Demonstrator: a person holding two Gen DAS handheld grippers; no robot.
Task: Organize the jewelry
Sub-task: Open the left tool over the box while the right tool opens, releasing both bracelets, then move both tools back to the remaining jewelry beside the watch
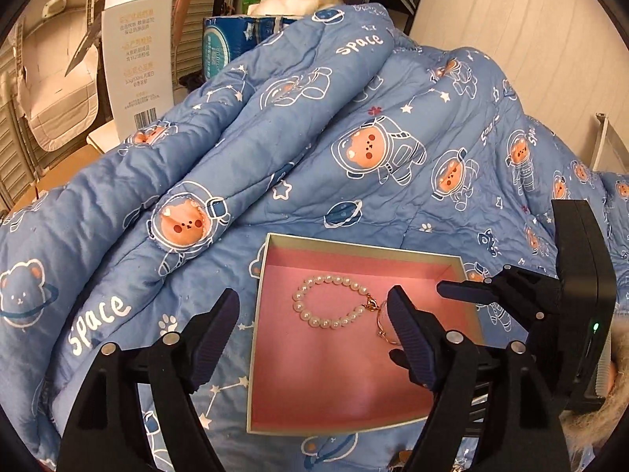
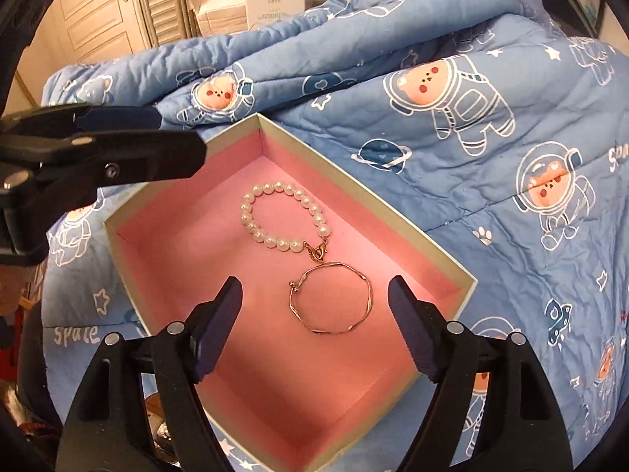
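Note:
A shallow box with a pink inside (image 1: 338,393) (image 2: 275,393) lies on a blue quilt. In it lie a pearl bracelet (image 1: 326,320) (image 2: 255,230) and a thin gold bangle (image 2: 365,287), side by side and touching at the clasp. In the left wrist view the bangle (image 1: 382,328) is mostly hidden behind a finger. My left gripper (image 1: 314,338) is open and empty above the box's left side. My right gripper (image 2: 314,324) is open and empty just above the bangle. The right gripper also shows at the right of the left wrist view (image 1: 464,291), and the left gripper at the left of the right wrist view (image 2: 129,137).
The blue space-bear quilt (image 1: 354,157) (image 2: 491,157) is bunched up behind and around the box. A white carton (image 1: 137,59) and a blue package (image 1: 228,47) stand behind it. A white wall (image 1: 511,19) is at the back right.

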